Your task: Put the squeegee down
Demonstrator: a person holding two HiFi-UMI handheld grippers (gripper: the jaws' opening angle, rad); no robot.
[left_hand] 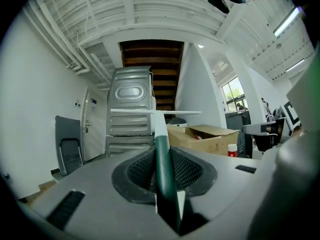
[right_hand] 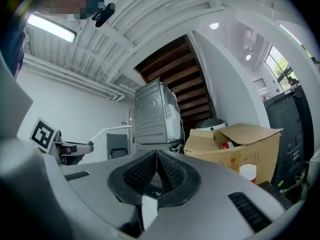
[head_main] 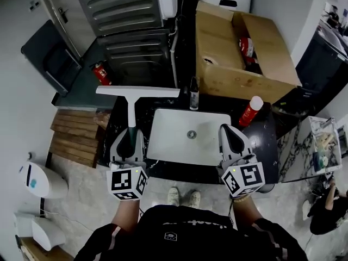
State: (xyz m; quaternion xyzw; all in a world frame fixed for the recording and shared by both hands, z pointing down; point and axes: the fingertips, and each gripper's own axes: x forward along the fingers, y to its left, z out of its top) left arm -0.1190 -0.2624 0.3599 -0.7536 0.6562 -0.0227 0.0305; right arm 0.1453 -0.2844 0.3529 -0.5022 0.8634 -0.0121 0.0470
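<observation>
Left gripper (head_main: 129, 141) first: clamped tight on the green handle of the squeegee (head_main: 137, 91). Held level, white blade out front, above the back left of the dark counter (head_main: 149, 110), just beside the white sink (head_main: 163, 121). Could slide off and fall to the floor if let go too near the edge. Could knock over the small dark bottle (head_main: 194, 94) if swung right. Right gripper (head_main: 232, 139) last: pressed shut, nothing inside, so no help there.
</observation>
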